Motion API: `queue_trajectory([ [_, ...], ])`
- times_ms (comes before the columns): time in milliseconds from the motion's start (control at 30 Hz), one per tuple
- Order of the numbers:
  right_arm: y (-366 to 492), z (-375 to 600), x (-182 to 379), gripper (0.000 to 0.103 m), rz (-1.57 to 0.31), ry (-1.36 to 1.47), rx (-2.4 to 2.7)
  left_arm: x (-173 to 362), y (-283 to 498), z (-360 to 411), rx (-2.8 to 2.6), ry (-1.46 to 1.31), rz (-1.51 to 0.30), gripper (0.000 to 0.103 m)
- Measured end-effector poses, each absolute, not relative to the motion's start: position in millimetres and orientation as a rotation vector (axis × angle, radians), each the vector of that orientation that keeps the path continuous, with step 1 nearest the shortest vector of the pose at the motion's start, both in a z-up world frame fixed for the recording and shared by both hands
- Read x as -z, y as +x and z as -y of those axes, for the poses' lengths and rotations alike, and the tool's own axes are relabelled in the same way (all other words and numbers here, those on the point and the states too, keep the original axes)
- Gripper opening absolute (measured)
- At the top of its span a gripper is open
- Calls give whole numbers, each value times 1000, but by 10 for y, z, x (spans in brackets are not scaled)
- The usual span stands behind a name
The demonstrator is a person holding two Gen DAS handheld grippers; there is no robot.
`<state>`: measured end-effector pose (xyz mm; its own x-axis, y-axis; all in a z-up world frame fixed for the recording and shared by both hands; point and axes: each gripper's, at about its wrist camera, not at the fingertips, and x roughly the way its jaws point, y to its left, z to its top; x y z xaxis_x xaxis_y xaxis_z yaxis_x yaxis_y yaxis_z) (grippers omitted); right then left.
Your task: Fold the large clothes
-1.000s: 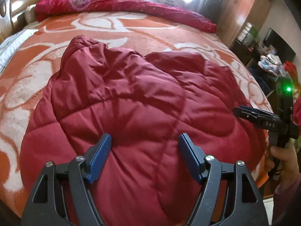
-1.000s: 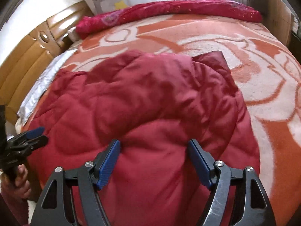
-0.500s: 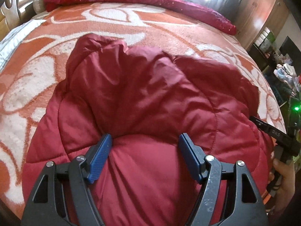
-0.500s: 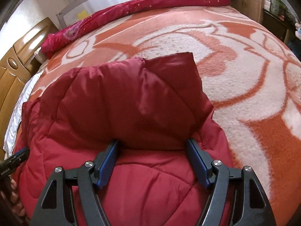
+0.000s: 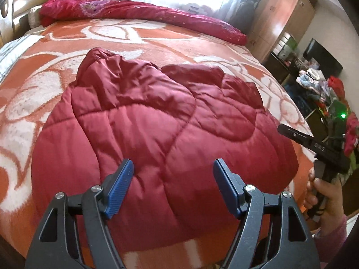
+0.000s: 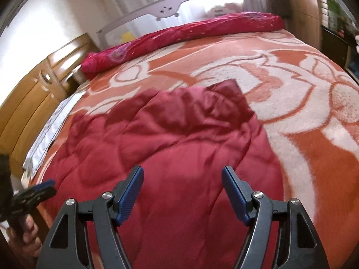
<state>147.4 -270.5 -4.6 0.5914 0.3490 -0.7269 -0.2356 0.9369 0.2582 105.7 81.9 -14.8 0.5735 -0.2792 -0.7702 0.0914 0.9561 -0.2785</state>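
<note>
left tool [image 5: 172, 189]: wide open, holds nothing. Hangs over the near hem of the jacket; contact with the fabric can't be told from its own view.
right tool [image 6: 182, 194]: also wide open, empty. Over the near right part of the jacket. In the left view it shows side-on at the bed's right edge [image 5: 314, 146], hand [image 5: 325, 192] on the grip, apart from the fabric.
jacket [image 5: 157, 130]: red quilted, puffy, lying on the bed at the near edge, roughly centred between the two tools. Compact rounded block, no sleeve trailing out to either side.
fold state: upper layers lie over the body. One folded flap covers the left-centre, a second lies right of it [image 5: 224, 103]; they meet near the middle. Judged: sleeves/sides already brought in.
far end: bunched lump at top left [image 5: 98, 60], looks like hood or collar, crumpled, not flat. Square corner sticks out top right in the right view [image 6: 228, 89].
left to do: judged, one more fold, near hem up to far end or the reverse, then flatten. Puffy fill will probably spring back, so press it down.
progress: about mid-task, maybe past half. Neither tool has a grip on anything yet.
bed [image 5: 202, 44]: orange/white blanket, free space beyond the jacket.
far edge: rolled red quilt [image 5: 145, 13] along the rail, well apart from the jacket, no obstacle.
</note>
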Motion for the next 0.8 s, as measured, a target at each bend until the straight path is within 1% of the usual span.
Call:
queue_trajectory([
  [167, 1203, 2533, 102, 72, -875, 53, -378, 372, 1045, -748, 199, -176, -964, 74],
  [333, 1144, 2565, 450, 73, -925, -54, -293, 474, 1035, -744, 203, -169, -961, 74],
  [467, 1173, 2722, 591, 74, -938, -22, -291, 506, 1038, -716, 206, -144, -959, 74],
  [700, 1127, 2798, 666, 75, -941, 45, -289, 256, 904, -808, 217, -198, -936, 74],
  [800, 1060, 2789, 664, 75, -934, 49, -284, 292, 865, -826, 210, -194, -940, 74],
])
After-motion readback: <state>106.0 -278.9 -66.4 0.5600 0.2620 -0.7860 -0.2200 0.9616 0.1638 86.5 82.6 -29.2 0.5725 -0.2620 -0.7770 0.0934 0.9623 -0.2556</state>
